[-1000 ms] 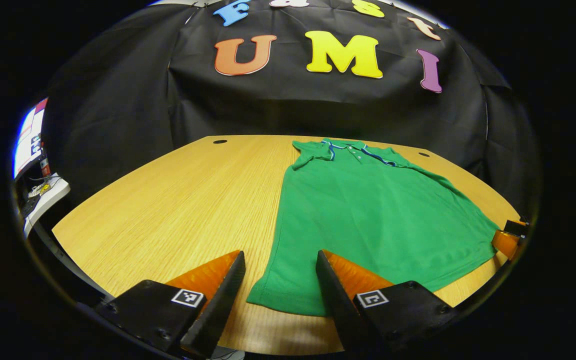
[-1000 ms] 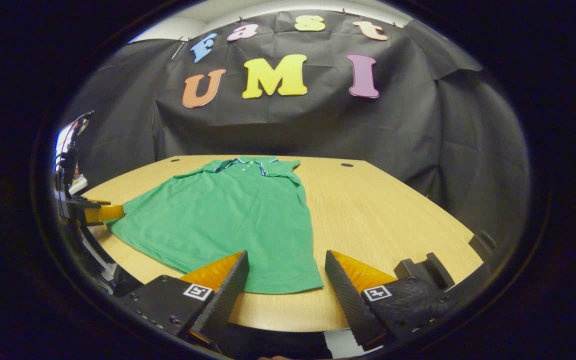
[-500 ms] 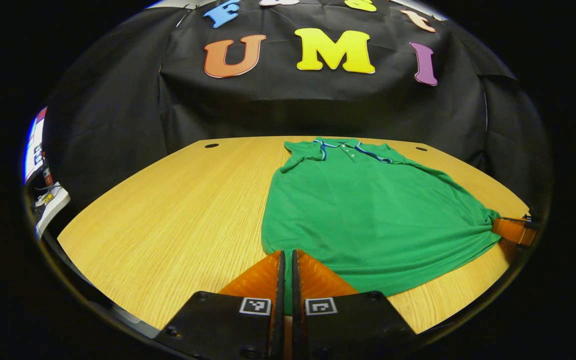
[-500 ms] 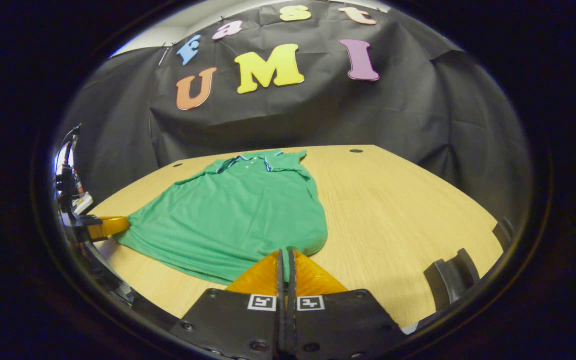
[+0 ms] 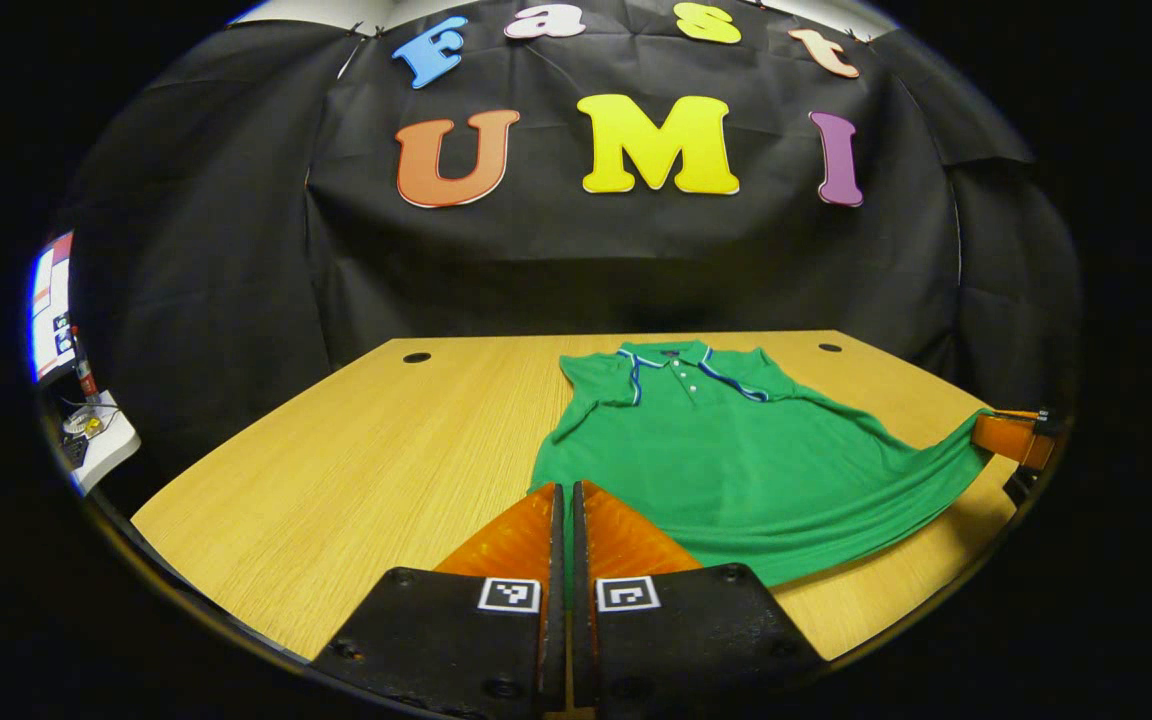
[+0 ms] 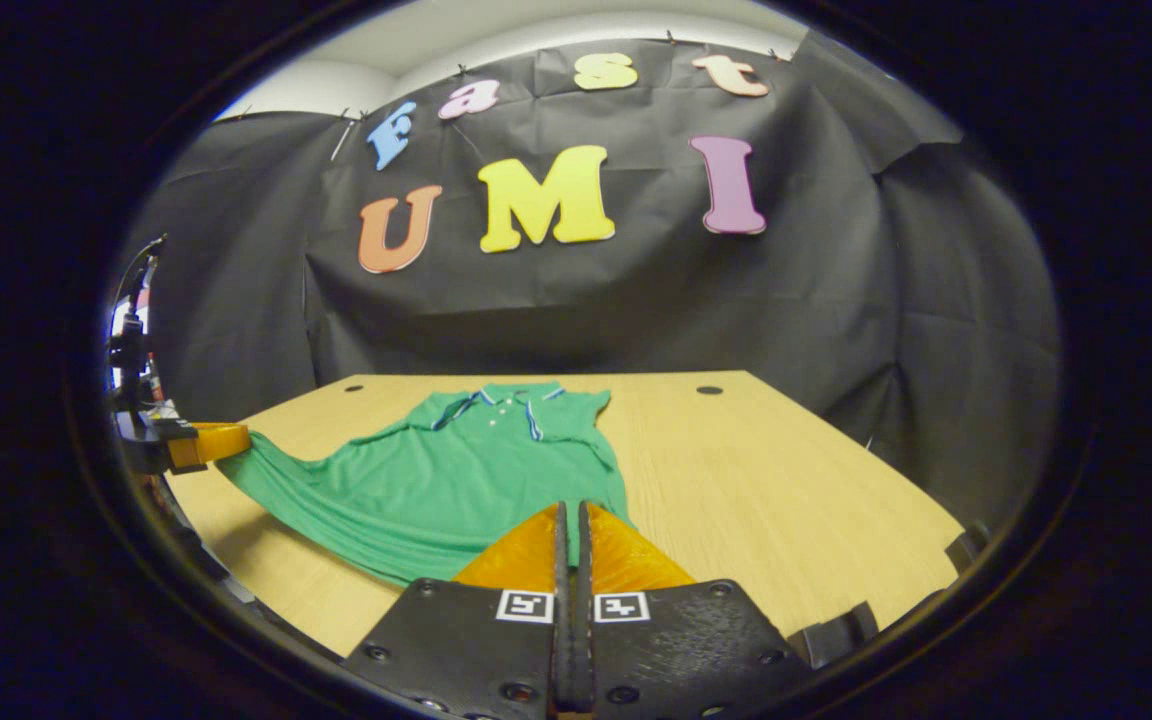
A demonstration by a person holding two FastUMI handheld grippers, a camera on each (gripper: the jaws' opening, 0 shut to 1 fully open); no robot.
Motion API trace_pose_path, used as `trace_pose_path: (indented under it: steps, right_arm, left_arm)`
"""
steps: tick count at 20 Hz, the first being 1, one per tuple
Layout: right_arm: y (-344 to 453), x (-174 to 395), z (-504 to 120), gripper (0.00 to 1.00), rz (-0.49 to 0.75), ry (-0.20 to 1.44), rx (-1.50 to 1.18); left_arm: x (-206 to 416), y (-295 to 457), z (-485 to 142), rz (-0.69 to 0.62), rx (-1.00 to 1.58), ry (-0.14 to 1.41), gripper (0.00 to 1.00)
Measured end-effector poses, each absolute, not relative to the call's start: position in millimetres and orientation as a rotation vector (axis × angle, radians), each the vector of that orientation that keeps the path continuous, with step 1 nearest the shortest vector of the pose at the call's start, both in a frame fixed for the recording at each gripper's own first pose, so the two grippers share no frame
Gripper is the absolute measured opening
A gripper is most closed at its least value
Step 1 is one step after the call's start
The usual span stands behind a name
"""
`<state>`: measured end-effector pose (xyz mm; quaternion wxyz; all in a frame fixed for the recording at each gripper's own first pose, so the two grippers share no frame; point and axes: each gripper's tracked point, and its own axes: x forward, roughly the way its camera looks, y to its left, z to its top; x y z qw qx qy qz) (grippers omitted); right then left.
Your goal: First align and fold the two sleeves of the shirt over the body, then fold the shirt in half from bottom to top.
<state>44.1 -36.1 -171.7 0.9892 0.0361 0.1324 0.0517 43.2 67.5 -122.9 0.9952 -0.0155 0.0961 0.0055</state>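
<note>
A: Left gripper view first. What have you got?

B: Left gripper [image 5: 564, 490] at the bottom edge, its two fingers pressed together with a sliver of green cloth between them. It is clamped on the bottom-hem corner of the shirt [image 5: 736, 460].

A: And the shirt itself?

B: Green polo, collar [image 5: 681, 356] at the far end, toward the black cloth wall. Upper body flat on the wooden table [image 5: 336, 450]. The near hem is raised off the wood and sags between two held corners, with a shadow under it.

A: The other corner?

B: At the right edge of that view, the right gripper [image 5: 1006, 438] has the opposite hem corner, the cloth bunched toward it. Two small dark holes [image 5: 417, 357] sit near the table's far edge. Some white equipment [image 5: 86, 440] off the table at far left, too small to make out.

A: Right gripper view?

B: Mirror of the same. Right gripper [image 6: 571, 510] at the bottom, fingers closed tight on the shirt's [image 6: 456, 470] near hem corner. Collar [image 6: 496, 398] far away, buttons visible. The left gripper [image 6: 206, 440] shows at the left edge, pinching the other hem corner; the hem hangs in a curve between them above the table [image 6: 786, 480].

A: Sleeves?

B: They look tucked in over the body; I cannot tell how neatly.
</note>
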Motion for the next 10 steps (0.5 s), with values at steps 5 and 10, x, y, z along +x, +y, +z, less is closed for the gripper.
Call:
trace_pose_path:
  steps: [5, 10]
  right_arm:
    - [-24.1, 115.4, -125.3, 0.00, 0.068, 0.139, 0.061]
    - [-18.8, 211.0, -87.5, 0.00, 0.015, 0.052, 0.069]
  left_arm:
    - [107.2, 76.0, -71.5, 0.020, -0.091, 0.086, 0.08]
    - [192.5, 95.3, -40.7, 0.048, -0.113, 0.044, 0.08]
